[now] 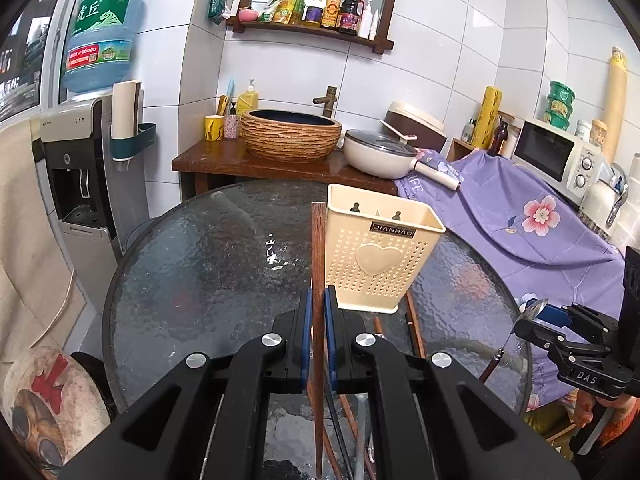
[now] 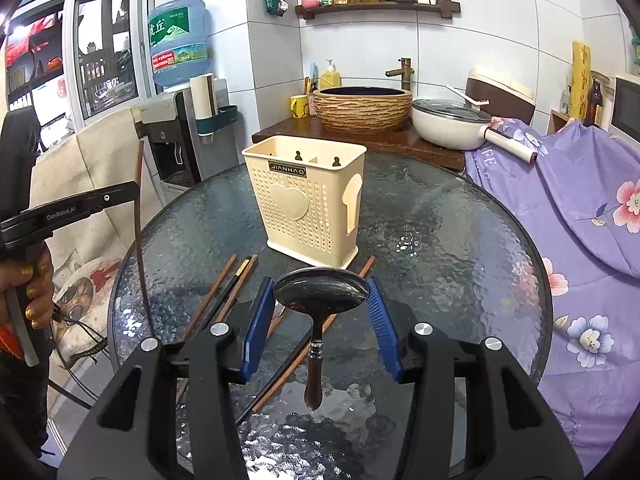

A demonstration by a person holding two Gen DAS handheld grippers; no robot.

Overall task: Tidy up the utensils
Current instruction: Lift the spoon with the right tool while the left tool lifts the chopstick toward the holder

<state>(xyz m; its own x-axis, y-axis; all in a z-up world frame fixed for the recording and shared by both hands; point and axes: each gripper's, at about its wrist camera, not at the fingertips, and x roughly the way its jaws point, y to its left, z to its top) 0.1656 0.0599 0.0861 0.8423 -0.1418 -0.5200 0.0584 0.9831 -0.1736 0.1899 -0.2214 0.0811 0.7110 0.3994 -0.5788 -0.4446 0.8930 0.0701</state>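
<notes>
chopstick upright, clenched in left gripper, left of cream holder on glass table; thin, stiff, light, likely pivots if pinched off-centre; right gripper grasps spoon by slick bowl rim, handle dangling; more chopsticks lie near holder

Cream perforated utensil holder with a raised heart on its front and a dark label near the rim, upright on the round glass table, compartments empty as far as visible. Brown wooden chopstick, held upright just left of the holder; metal spoon with a dark wooden handle, bowl uppermost and handle hanging down. Further brown and black chopsticks lying loose on the glass in front of the holder.
</notes>
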